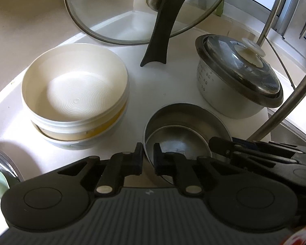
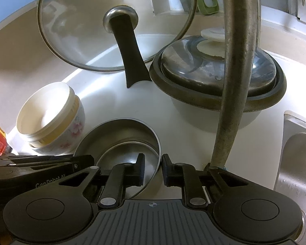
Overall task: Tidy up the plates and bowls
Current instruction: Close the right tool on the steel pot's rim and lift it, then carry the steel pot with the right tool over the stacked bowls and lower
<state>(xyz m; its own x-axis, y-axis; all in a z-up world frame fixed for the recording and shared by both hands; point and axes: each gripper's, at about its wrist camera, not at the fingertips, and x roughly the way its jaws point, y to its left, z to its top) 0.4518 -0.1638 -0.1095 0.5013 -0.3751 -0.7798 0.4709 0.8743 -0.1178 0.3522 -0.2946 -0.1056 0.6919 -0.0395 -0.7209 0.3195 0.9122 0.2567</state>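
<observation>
The nested steel bowls (image 1: 185, 126) sit on the white bench (image 1: 149, 81) beside the stacked ceramic bowls (image 1: 75, 94). Judged light, rigid and slippery; the thin rim is the sensible hold. Left gripper (image 1: 148, 156) fingers pinch the near-left rim; right gripper (image 2: 153, 169) fingers straddle the right rim, narrowed, contact unclear. Both pitch downward.

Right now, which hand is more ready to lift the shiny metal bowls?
Left, probably. The left tool already pinches one rim of the metal bowls. The right tool only straddles the other rim, with a visible gap beside it.
</observation>
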